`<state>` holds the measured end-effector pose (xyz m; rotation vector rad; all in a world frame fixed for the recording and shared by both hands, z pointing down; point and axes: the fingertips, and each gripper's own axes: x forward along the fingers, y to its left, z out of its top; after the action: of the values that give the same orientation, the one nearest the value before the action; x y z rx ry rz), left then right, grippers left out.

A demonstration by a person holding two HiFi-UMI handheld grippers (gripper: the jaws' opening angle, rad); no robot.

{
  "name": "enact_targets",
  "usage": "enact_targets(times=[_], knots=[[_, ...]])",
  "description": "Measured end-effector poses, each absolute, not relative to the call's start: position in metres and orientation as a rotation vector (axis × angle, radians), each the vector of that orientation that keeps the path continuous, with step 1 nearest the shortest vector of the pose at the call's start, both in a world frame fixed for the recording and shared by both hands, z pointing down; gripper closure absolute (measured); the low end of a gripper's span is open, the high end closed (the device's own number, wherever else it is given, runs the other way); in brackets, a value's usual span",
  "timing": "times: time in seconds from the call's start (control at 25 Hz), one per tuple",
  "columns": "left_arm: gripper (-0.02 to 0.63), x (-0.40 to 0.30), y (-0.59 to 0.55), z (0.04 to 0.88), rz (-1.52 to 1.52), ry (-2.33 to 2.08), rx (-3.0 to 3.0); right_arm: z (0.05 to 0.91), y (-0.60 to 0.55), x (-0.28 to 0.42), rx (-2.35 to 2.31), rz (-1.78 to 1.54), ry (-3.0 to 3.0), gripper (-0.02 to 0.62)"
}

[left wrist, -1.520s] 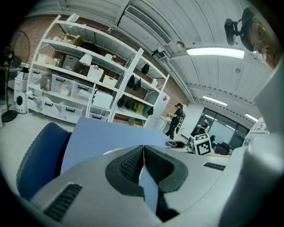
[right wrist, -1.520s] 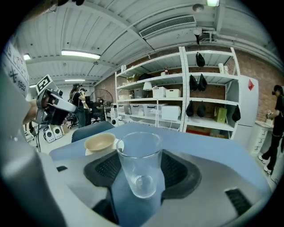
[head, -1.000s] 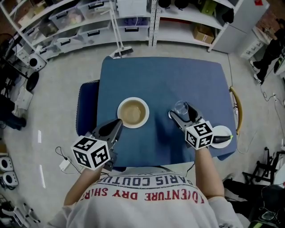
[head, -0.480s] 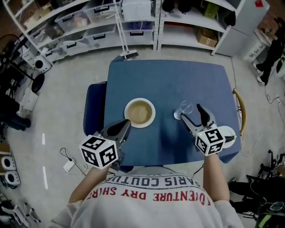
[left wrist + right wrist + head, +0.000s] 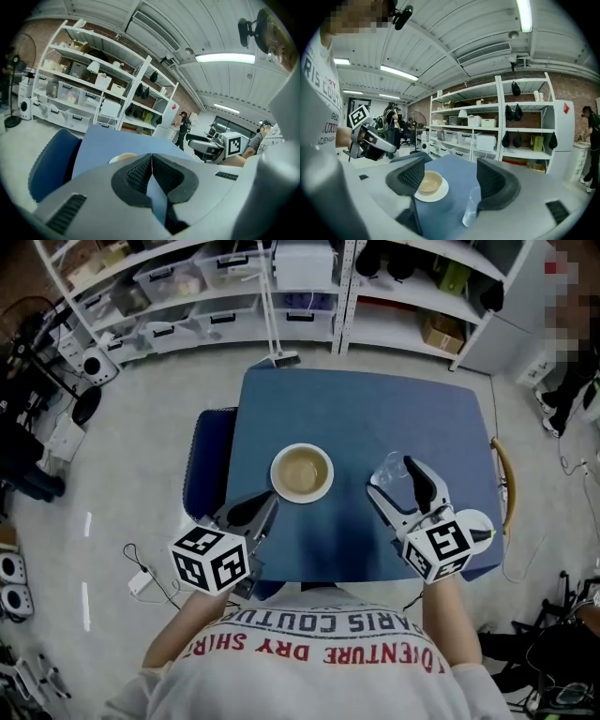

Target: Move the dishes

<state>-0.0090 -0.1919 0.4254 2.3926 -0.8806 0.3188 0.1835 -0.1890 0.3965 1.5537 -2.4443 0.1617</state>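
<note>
Bowl [image 5: 301,471]: on saucer [image 5: 325,487], untouched.
L gripper [image 5: 265,501]: jaws together, empty.
R gripper [image 5: 392,477]: jaws just opened, glass [image 5: 385,468] between, ungripped.
Progress: bowl likely pending.

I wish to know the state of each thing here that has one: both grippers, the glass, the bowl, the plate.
left gripper: shut, nothing between its jaws.
right gripper: open, jaws have just been opening, pads pressing nothing.
glass: upright on the table, low beside one jaw, free.
bowl: upright on the plate.
plate: flat on the table.
</note>
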Motion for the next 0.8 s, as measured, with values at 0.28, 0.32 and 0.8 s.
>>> enact_targets(times=[0.28, 0.32, 0.8], knots=[[0.578, -0.031, -0.183, 0.425, 0.295, -0.942, 2.364, 0.409, -0.193, 0.126, 1.381, 0.148, -2.489, 0.262], [0.578, -0.035, -0.182, 0.425, 0.294, -0.951, 2.359, 0.412, -0.194, 0.119, 1.363, 0.154, -2.489, 0.262], [0.578, -0.076, -0.183, 0.432, 0.298, -1.068, 2.28, 0.489, -0.242, 0.099, 1.343, 0.331, -2.354, 0.264]])
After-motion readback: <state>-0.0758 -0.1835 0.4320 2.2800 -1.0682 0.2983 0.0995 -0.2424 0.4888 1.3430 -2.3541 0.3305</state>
